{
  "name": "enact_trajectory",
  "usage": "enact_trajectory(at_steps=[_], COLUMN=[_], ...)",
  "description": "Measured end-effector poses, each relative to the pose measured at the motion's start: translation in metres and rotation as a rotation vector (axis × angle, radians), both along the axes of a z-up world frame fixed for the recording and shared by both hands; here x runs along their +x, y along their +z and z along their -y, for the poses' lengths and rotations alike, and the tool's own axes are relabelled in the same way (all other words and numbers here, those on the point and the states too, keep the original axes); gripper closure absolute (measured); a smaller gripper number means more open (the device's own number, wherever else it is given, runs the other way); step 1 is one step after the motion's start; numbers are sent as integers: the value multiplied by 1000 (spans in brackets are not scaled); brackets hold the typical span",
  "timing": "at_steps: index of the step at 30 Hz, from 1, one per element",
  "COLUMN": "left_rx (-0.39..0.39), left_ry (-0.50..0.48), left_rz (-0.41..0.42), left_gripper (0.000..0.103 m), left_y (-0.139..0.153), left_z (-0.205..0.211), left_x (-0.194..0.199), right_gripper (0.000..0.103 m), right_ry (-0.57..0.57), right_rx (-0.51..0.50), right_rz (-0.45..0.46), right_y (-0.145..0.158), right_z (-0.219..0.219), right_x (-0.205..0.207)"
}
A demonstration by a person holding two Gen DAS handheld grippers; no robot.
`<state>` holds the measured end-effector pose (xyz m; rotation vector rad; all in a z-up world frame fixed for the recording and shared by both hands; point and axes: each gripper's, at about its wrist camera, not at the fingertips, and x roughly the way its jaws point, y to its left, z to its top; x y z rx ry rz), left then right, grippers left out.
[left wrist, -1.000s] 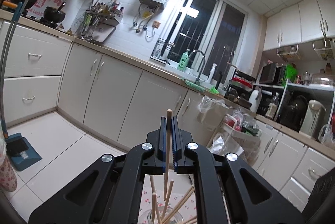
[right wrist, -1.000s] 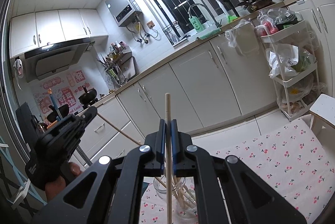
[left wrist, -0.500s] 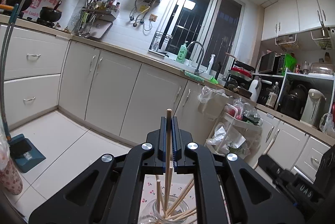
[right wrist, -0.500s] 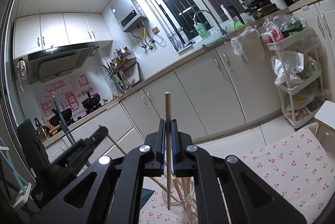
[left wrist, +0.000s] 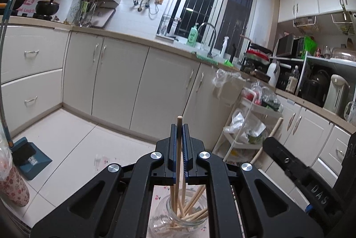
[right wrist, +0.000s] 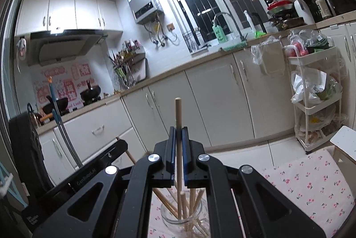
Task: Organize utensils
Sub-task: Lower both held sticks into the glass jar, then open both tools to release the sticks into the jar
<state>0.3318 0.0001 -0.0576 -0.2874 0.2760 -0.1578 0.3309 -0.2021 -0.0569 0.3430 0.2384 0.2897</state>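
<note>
The left gripper [left wrist: 179, 126] is clamped on a single wooden chopstick [left wrist: 178, 149], held close to upright so its lower end reaches down into the mouth of the glass jar [left wrist: 178, 215] directly beneath. That upright hold makes sense: a long thin stick only goes cleanly into a narrow opening if it comes in end-first, and gripping it partway along leaves enough length below to guide the tip in.

The right gripper [right wrist: 177, 135] is likewise pinched tight on its own chopstick [right wrist: 178, 126], also standing nearly vertical over the same jar [right wrist: 184, 213]. Both tools crowd in around the one jar, each visible at the edge of the other's view, the right-hand tool [left wrist: 296, 171] on the left camera's right side and the left-hand tool [right wrist: 73, 184] low on the right camera's left.

The jar stands on a bench covered with a cherry-print cloth [right wrist: 311, 184] and already holds a loose fan of chopsticks leaning against its rim. They lean because the jar is wide and shallow against their length.

I'd judge both sticks are about ready to be let go; the risk is one catching on those already inside or on the rim.
</note>
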Motion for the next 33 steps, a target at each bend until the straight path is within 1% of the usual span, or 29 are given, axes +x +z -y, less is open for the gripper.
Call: enact_trajectory(at_steps=[4, 8, 10, 11, 12, 13, 14, 15, 16, 17, 19, 20, 21, 22, 24, 25, 27, 28, 30, 31, 33], left_rx=[7, 19, 16, 9, -6, -18, -27, -32, -37, -42, -49, -46, -39, -28, 13, 45, 95, 121, 165, 184, 229], left_ry=[-9, -21, -34, -32, -19, -10, 3, 12, 20, 27, 45, 51, 60, 74, 114, 140, 166, 172, 182, 181, 184], left_rz=[-37, -77, -104, -111, -116, -115, -107, -100, -95, -91, -91, -95, -104, -114, -130, -141, -153, -162, -176, -183, -197], left_gripper=[98, 98, 94, 86, 74, 69, 64, 59, 57, 51, 47, 45, 44, 40, 27, 25, 17, 16, 13, 12, 10], left_y=[-12, -22, -26, -26, -27, -26, -24, -22, -19, -17, -13, -11, -9, -7, -4, -3, 0, 2, 8, 10, 18], left_z=[2, 6, 6, 4, 2, -1, -4, -8, -11, -14, -21, -24, -26, -27, -28, -27, -23, -19, -11, -7, 2], left_x=[5, 10, 13, 14, 13, 11, 8, 4, 1, -3, -12, -16, -21, -26, -42, -52, -72, -85, -108, -119, -144], right_gripper=[97, 96, 96, 96, 94, 90, 78, 76, 76, 76, 75, 74, 70, 67, 54, 52, 40, 37, 27, 25, 18], right_ry=[1, 6, 7, 12, 13, 12, 11, 12, 10, 8, 2, -3, -12, -22, -35, -42, -58, -69, -90, -101, -125], right_rx=[-31, -56, -67, -67, -68, -69, -68, -71, -76, -75, -65, -59, -53, -44, -35, -38, -57, -69, -92, -98, -100], right_rz=[-33, -52, -50, -54, -57, -54, -48, -42, -36, -34, -37, -41, -47, -61, -94, -118, -159, -182, -225, -252, -295], right_y=[-16, -25, -25, -25, -24, -22, -22, -20, -17, -16, -12, -10, -9, -9, -12, -14, -17, -18, -20, -20, -17], right_z=[-4, -8, -8, -7, -6, -5, -3, -2, -1, 0, 5, 9, 14, 19, 27, 30, 33, 34, 37, 40, 45], right_x=[3, 1, -1, -2, -3, -6, -8, -11, -14, -15, -20, -26, -32, -40, -58, -70, -94, -109, -133, -146, -166])
